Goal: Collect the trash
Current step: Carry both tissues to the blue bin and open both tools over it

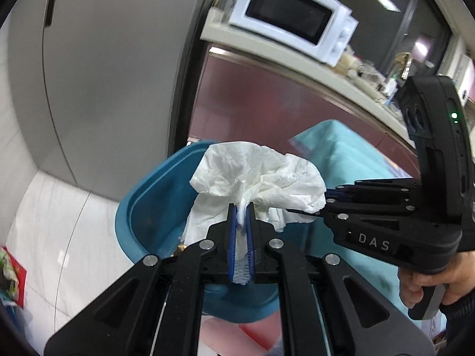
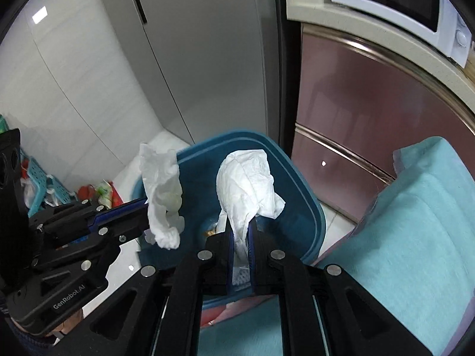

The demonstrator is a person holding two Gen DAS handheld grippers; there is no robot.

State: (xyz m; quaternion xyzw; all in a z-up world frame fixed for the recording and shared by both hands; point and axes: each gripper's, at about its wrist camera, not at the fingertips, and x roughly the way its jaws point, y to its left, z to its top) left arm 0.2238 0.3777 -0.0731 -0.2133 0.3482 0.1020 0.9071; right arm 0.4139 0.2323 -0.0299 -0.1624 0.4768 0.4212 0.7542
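My left gripper [image 1: 241,207] is shut on a crumpled white tissue [image 1: 261,175] and holds it over the blue trash bin [image 1: 154,204]. My right gripper [image 2: 240,222] is shut on a second white tissue [image 2: 249,184], also above the bin [image 2: 302,190]. In the right wrist view the left gripper [image 2: 145,207] comes in from the left with its tissue [image 2: 163,198] hanging over the bin's near-left rim. In the left wrist view the right gripper [image 1: 329,198] comes in from the right, its tips partly hidden behind the tissue. A few scraps lie at the bin's bottom [image 2: 211,231].
A teal cloth-covered surface [image 2: 409,237] lies right of the bin. A grey fridge [image 2: 193,59] and a reddish cabinet [image 2: 356,103] stand behind it, with a white microwave [image 1: 294,20] on the counter above. A teal basket [image 2: 38,178] and red packaging [image 2: 109,192] sit on the floor at left.
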